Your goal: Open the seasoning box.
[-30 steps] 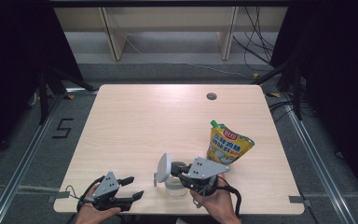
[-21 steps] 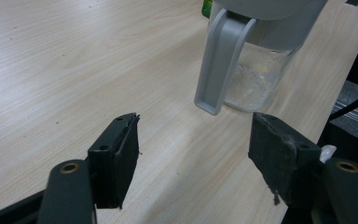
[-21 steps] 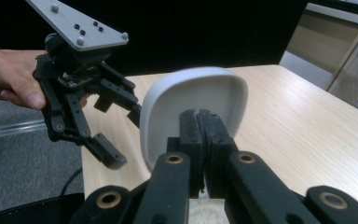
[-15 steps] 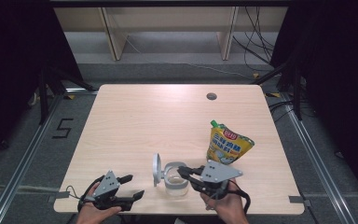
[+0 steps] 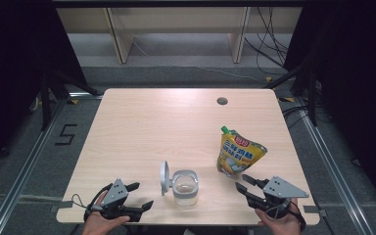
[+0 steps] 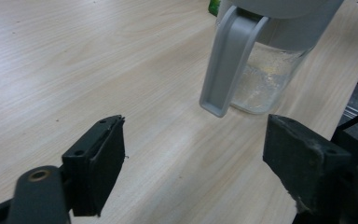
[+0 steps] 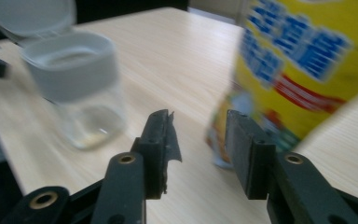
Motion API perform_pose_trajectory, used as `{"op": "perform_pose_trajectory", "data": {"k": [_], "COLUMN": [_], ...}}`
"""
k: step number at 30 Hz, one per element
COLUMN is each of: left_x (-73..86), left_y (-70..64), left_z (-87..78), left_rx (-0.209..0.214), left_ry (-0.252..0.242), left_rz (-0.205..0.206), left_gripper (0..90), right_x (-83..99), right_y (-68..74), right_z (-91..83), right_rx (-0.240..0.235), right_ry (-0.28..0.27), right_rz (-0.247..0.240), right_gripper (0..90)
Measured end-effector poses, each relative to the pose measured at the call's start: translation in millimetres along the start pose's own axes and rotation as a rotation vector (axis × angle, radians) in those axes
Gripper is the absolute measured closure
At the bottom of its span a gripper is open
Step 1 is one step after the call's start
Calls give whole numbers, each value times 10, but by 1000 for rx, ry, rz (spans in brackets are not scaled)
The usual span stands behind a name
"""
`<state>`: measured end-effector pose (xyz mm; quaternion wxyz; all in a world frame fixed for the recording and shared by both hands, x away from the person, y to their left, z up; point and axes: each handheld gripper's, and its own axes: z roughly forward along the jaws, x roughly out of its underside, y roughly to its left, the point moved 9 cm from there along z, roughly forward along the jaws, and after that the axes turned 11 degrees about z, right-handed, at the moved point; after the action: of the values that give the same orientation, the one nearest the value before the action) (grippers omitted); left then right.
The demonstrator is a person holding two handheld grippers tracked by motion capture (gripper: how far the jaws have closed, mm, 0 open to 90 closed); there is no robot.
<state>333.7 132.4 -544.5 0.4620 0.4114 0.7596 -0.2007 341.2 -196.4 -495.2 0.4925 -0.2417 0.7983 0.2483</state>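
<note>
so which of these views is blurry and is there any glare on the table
Right gripper view: the yellow pouch and the clear jar are smeared and soft, while the black jaws stay sharp. Left gripper view: the jar's near side is crisp, with a pale sheen on the table. High view: evenly lit, dark surroundings.

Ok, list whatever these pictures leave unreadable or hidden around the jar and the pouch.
- Printed text on the yellow pouch: too small in the high view, blurred in the right gripper view.
- Top of the pouch: cut off by the upper edge in the right gripper view.
- Contents of the clear jar: a faint residue at most; motion blur and glare leave it unclear.
- Jar's flip lid: cut off by the top edge in the left gripper view.
</note>
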Motion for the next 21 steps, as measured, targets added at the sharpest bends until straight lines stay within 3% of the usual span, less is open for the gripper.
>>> {"op": "perform_pose_trajectory", "data": {"k": [2, 4, 5, 6, 7, 9, 10, 12, 13, 15, 16, 17, 21], "left_x": [-16, -21, -32, -31, -23, -27, -19, -27, -38, -46, -49, -51, -78], "left_y": [-6, -3, -10, -6, 12, -10, 3, -4, 15, 12, 9, 8, 2], "left_z": [24, 16, 16, 13, 7, 18, 10, 11, 8, 9, 8, 9, 10], "left_rx": [-3, 5, 5, 9, 5, 3, -2, 5, 6, 6, 11, 15, 16], "left_ry": [-8, -7, -15, -14, -5, -12, 1, -4, -10, -18, -22, -24, -37], "left_rz": [5, 16, 4, 10, 24, -22, -6, -16, 8, -5, -11, -15, -9], "left_gripper": [200, 198, 197, 197, 197, 194, 192, 175, 153, 150, 150, 149, 149], "right_x": [47, 115, 130, 152, 150, 179, 185, 200, 204, 213, 232, 227, 231], "right_y": [-172, -285, -340, -373, -408, -449, -477, -513, -513, -536, -523, -553, -562], "right_z": [-35, -57, -61, -71, -60, -33, -23, -30, -33, -18, -31, -22, 2], "right_rx": [56, 80, 88, 102, 103, 108, 115, 128, 128, 129, 140, 144, 144], "right_ry": [6, 27, 25, 33, 24, 37, 43, 54, 53, 49, 63, 59, 53], "right_rz": [-17, 43, 49, 76, 74, 84, 59, 58, 72, 76, 109, 88, 105], "right_gripper": [548, 509, 488, 463, 431, 395, 384, 355, 341, 317, 309, 299, 271]}}
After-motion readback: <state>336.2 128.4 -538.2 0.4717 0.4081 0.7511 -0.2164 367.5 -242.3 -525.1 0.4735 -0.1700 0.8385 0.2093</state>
